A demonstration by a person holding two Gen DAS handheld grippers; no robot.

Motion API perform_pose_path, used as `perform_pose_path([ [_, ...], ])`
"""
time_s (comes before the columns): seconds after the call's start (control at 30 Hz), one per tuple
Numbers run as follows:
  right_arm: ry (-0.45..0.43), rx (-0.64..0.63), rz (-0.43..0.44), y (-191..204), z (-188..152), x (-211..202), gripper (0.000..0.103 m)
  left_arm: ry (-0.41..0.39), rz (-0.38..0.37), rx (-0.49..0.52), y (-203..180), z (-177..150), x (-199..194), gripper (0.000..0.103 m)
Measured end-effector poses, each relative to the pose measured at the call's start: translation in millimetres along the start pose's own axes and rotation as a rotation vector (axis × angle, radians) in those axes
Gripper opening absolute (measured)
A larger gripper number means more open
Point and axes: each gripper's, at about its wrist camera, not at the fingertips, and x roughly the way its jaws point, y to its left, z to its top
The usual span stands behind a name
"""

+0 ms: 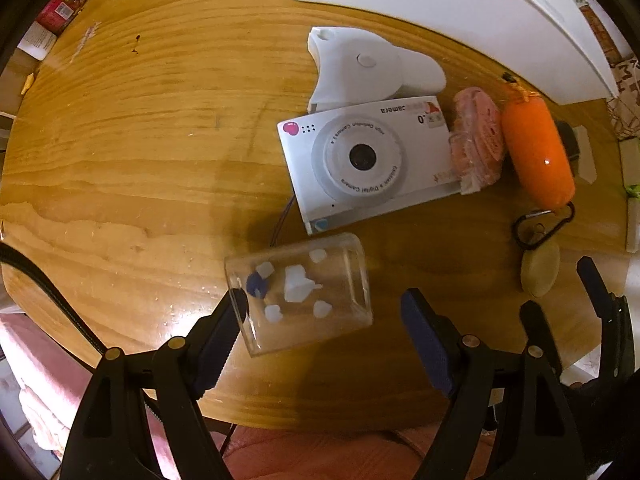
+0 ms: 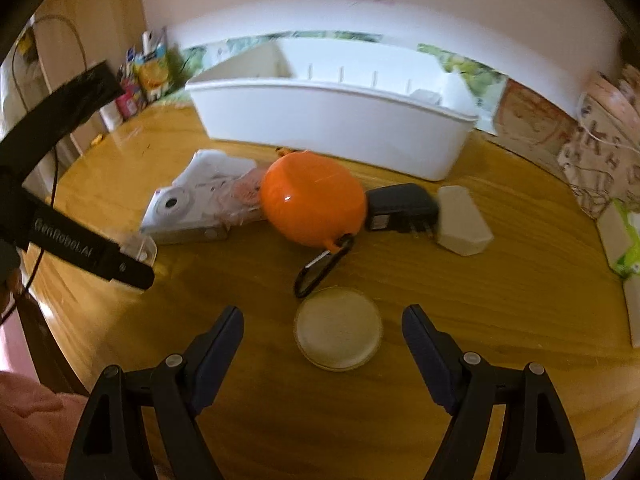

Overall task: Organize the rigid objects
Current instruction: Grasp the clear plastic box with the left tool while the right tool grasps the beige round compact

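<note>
Our left gripper [image 1: 324, 308] points straight down at the wooden table [image 1: 140, 152] with its jaws spread wide; a clear plastic box [image 1: 300, 292] holding small white and blue pieces lies on the table between them, its left end just at the left finger [image 1: 218, 340], the right finger apart from it. Just beyond the box lies a white toy camera [image 1: 368, 164], lens up, and past that a white plastic device [image 1: 368, 68]. Beside the camera sit a pink wrapped item [image 1: 478, 140] and an orange case [image 1: 536, 152] with a black carabiner [image 1: 540, 228]. Our right gripper [image 2: 322, 334] slants down, jaws also spread and pinching nothing; a round cream disc [image 2: 338, 328] lies flat on the table between its fingertips, untouched. Beyond it sit the orange case, a black plug adapter [image 2: 400, 206], a white angular block [image 2: 462, 222], and a long white bin [image 2: 332, 120] at the back.
</note>
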Motion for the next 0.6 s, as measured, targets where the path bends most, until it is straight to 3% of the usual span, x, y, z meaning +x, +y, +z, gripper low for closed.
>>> perform_pose_path([
  [0.2, 0.051, -0.054, -0.005, 8, 2, 12, 0.082, 0.009, 0.004, 0.008, -9, 14, 3, 0.082],
  [0.6, 0.093, -0.034, -0.016, -1, 6, 24, 0.082, 0.026, 0.017, 0.006, 0, 41, 4, 0.077],
])
